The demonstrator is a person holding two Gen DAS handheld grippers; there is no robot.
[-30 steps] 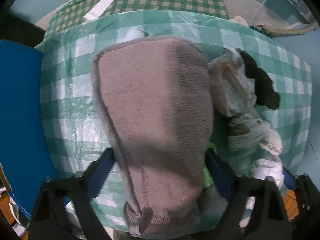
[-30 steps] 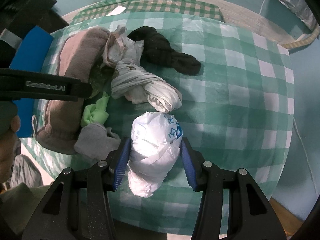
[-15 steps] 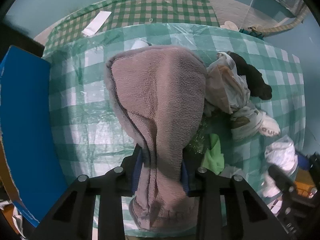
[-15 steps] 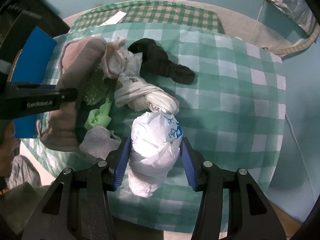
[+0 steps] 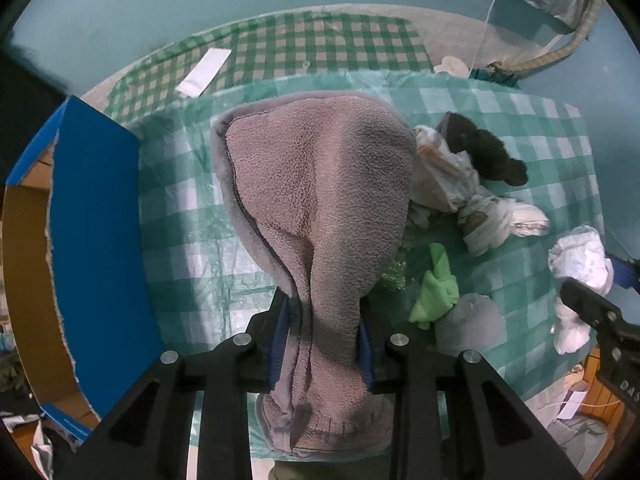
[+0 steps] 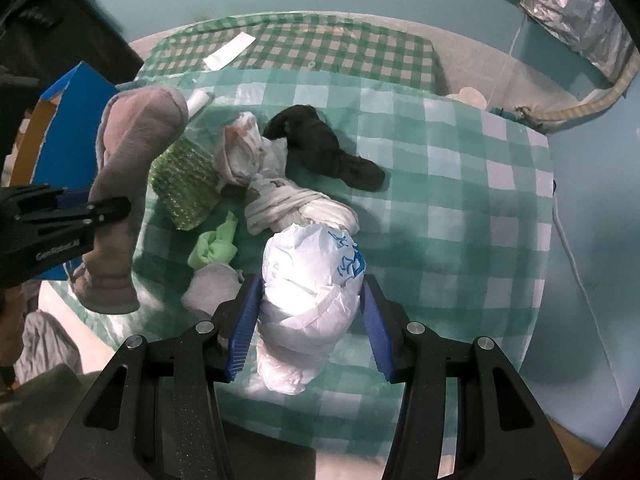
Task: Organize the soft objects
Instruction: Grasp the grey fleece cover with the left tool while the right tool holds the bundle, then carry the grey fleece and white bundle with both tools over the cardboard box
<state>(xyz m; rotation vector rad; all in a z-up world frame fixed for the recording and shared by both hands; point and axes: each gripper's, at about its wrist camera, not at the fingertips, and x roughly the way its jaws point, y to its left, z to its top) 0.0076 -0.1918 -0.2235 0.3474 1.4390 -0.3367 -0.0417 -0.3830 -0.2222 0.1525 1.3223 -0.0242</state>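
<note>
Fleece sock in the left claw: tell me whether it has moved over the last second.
Yes. The fleece sock has been lifted: in the right wrist view it now hangs clear of the checkered tablecloth, uncovering the green mesh piece it lay against.

Home: checked tablecloth (image 6: 460, 184), scattered laundry.

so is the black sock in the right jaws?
No, the right gripper is shut on the white plastic bag; the black sock lies on the checked cloth.

Right hand-held gripper (image 6: 308, 320) clamps a white plastic bag (image 6: 310, 292)
</note>
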